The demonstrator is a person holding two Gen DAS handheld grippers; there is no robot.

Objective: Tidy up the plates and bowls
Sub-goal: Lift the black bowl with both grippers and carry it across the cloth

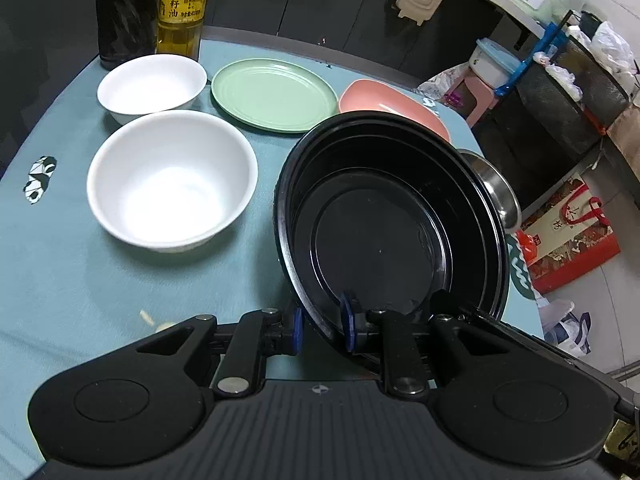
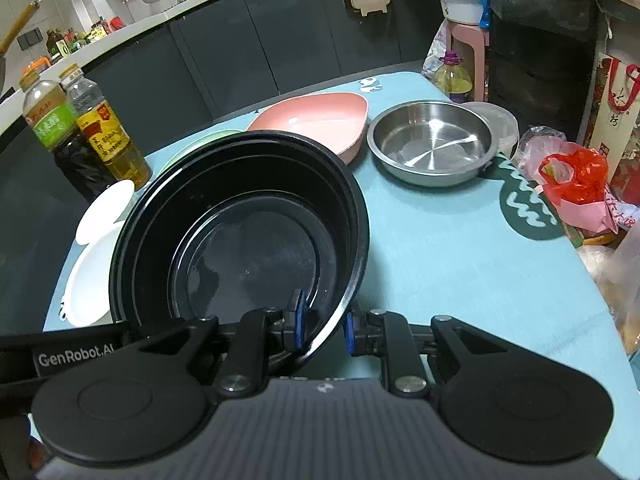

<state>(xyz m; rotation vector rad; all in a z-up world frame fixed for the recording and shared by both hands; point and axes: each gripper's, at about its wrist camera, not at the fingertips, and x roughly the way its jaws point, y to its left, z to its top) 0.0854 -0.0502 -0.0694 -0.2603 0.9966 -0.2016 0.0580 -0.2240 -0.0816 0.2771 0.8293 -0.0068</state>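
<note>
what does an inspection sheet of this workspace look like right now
surface: table with light blue cloth, panda prints at the edges
job's things: black bowl tilted, held by its rim; two white bowls; green plate; pink dish; steel pan
clutter: oil bottle and dark bottle at the table's far edge; clear lidded tub behind the steel pan
grippers: left hand-held gripper shut on the black bowl's rim; right hand-held gripper shut on the rim too
cables: nothing seen
surroundings: dark cabinets, pink stool, red bags beside the table
</note>
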